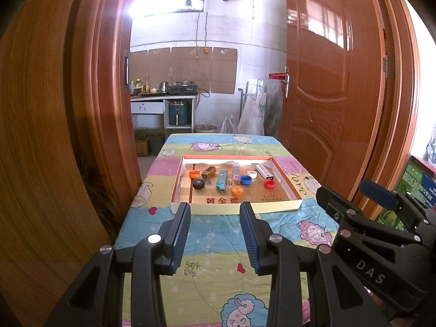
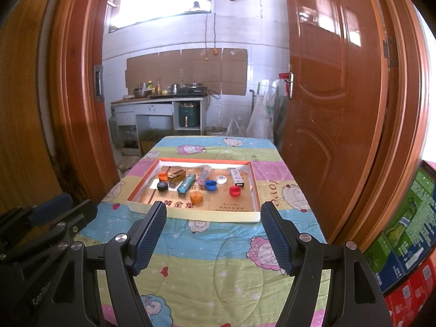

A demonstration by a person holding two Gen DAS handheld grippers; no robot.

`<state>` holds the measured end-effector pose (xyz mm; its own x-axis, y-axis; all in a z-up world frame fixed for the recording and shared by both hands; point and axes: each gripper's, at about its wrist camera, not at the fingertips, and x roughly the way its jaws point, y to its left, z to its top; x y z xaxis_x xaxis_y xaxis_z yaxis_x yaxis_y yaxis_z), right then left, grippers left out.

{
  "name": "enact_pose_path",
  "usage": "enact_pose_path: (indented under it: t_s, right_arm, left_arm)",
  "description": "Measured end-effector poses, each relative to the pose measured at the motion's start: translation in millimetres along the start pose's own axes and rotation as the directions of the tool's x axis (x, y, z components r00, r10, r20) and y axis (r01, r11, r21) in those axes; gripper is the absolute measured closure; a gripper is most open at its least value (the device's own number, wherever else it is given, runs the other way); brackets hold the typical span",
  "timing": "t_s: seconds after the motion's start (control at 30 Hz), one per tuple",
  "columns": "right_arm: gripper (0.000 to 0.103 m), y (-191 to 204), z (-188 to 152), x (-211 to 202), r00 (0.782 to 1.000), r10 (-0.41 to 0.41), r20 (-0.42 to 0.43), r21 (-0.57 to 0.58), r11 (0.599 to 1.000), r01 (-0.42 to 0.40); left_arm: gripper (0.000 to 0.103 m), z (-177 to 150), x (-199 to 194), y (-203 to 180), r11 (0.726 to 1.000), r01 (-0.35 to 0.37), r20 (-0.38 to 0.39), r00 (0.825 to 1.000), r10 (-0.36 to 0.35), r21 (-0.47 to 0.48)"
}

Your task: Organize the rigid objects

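Already every small piece, caps (image 2: 195,197) and little boxes (image 2: 236,177), lies inside the shallow tray (image 2: 190,214) at twelve o'clock; this fits sorting finished or pending. Grouping seems loose, though distance blurs it. Left gripper (image 1: 215,234) and right gripper (image 2: 214,234) hover spread, holding nothing.

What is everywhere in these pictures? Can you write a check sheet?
Surface: table under a cartoon sheep quilt.
Job's things: shallow tray holding bottle caps: red, blue, white, black, two orange; teal lighter, brown box, white box.
Clutter: nothing seen on the quilt.
Grippers: left tongs open, empty; right tongs open wider, empty.
Cables: cords hanging on the far wall.
Surroundings: wooden doors, kitchen counter, stacked cartons.
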<state>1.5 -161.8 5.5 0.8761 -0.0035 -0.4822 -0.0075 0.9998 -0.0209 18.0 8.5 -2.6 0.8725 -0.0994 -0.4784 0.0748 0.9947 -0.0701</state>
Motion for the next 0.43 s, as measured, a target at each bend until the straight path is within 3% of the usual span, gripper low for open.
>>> enact_pose_path:
  t_s: [0.43]
  right_arm:
    - [0.03, 4.4, 0.7, -0.4, 1.0, 0.001, -0.002, 0.003, 1.0, -0.001]
  left_arm:
    - [0.066, 0.0, -0.4, -0.1, 1.0, 0.0, 0.012, 1.0, 0.0, 0.013]
